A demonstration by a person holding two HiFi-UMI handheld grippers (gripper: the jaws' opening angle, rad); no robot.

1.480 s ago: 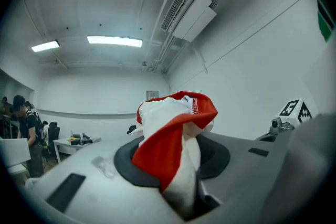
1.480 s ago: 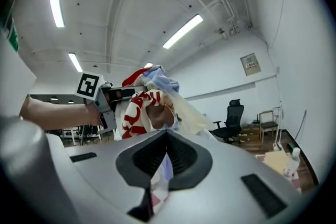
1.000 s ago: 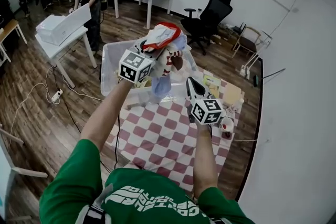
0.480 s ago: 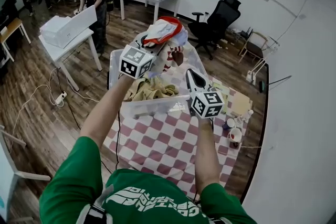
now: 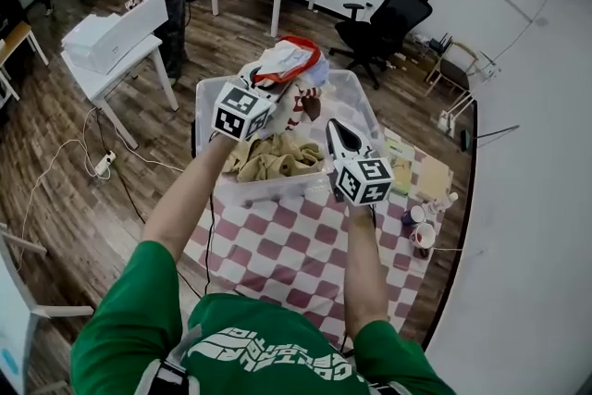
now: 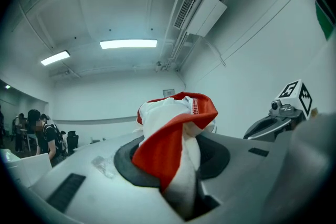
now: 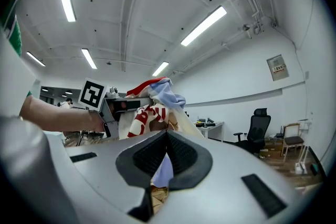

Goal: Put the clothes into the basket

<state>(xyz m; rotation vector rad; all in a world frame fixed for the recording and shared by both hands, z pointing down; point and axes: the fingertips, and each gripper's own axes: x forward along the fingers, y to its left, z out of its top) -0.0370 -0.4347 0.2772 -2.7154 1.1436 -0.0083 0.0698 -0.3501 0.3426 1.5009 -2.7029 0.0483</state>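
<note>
A bundle of red, white and pale blue clothes [image 5: 289, 62] hangs over the clear plastic basket [image 5: 359, 103], with my left gripper [image 5: 270, 91] shut on it. From the left gripper view the red and white cloth [image 6: 170, 131] fills the jaws of the left gripper [image 6: 177, 162]. To the bundle's right, my right gripper [image 5: 339, 130] is shut on a thin fold of the same clothes. In the right gripper view pale blue fabric sits pinched in the right gripper [image 7: 167, 138], and the bundle [image 7: 152, 108] hangs just beyond. Tan clothes [image 5: 274, 158] lie inside the basket.
The basket stands at the far end of a red-and-white checked table [image 5: 277, 245]. Cups [image 5: 421, 234] and papers [image 5: 400, 164] sit along the table's right side. A white desk with a box [image 5: 109, 40] is at the left, an office chair [image 5: 388, 14] behind, and people work far back.
Both grippers have carried the bundle away from me, from above the basket's near wall to over its middle, and a little lower. Both grips look the same.
</note>
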